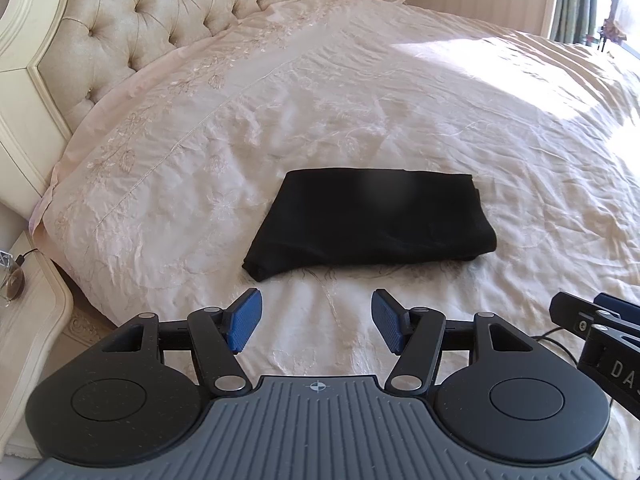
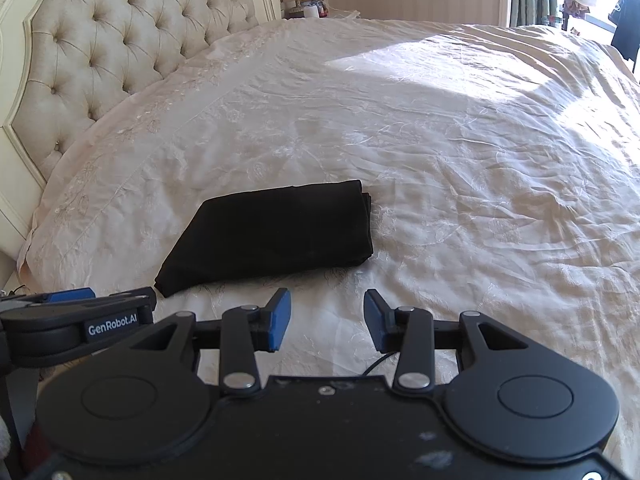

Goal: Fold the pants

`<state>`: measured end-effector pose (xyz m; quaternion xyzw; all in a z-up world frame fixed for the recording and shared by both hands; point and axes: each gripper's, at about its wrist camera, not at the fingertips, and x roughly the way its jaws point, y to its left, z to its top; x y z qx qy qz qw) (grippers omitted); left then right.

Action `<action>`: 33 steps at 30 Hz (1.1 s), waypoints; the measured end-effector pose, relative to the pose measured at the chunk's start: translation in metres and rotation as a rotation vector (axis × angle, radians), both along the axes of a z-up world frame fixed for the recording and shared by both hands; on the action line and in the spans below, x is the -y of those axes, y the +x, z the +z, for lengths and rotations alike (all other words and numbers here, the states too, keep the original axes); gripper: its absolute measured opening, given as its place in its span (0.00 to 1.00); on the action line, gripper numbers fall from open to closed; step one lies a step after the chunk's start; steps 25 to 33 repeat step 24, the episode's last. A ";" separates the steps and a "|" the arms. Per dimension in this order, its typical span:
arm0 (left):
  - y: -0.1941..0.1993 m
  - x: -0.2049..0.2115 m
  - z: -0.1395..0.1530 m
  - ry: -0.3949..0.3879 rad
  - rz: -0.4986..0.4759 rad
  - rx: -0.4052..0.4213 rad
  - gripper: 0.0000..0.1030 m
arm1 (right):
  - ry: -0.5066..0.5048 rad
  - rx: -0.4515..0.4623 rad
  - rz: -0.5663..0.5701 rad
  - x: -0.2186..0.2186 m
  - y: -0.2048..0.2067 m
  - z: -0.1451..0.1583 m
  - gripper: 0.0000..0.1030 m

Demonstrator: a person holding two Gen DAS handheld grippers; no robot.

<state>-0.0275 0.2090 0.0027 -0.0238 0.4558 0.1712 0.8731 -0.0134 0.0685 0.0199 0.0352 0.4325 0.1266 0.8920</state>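
Observation:
The black pants (image 1: pixel 372 222) lie folded into a compact rectangle on the cream bedspread; they also show in the right wrist view (image 2: pixel 276 236). My left gripper (image 1: pixel 316 322) is open and empty, hovering just short of the pants' near edge. My right gripper (image 2: pixel 326 320) is open and empty, just short of the pants and to their right. The right gripper's body shows at the right edge of the left wrist view (image 1: pixel 600 320). The left gripper's body shows at the lower left of the right wrist view (image 2: pixel 80 320).
A tufted cream headboard (image 1: pixel 160 28) runs along the left. A nightstand (image 1: pixel 32 320) with glasses and a cable stands at the near left. The bedspread (image 2: pixel 480 160) stretches wide to the right, sunlit at the far side. A lamp and small items (image 2: pixel 304 0) stand beyond the bed.

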 end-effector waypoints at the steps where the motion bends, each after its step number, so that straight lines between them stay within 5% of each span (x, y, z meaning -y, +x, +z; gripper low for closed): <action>1: 0.000 0.001 0.000 0.000 -0.001 0.000 0.57 | 0.000 0.000 0.000 0.000 0.000 0.000 0.42; 33: 0.001 0.007 -0.002 0.012 -0.017 -0.002 0.57 | 0.012 -0.012 -0.003 0.003 0.000 -0.005 0.42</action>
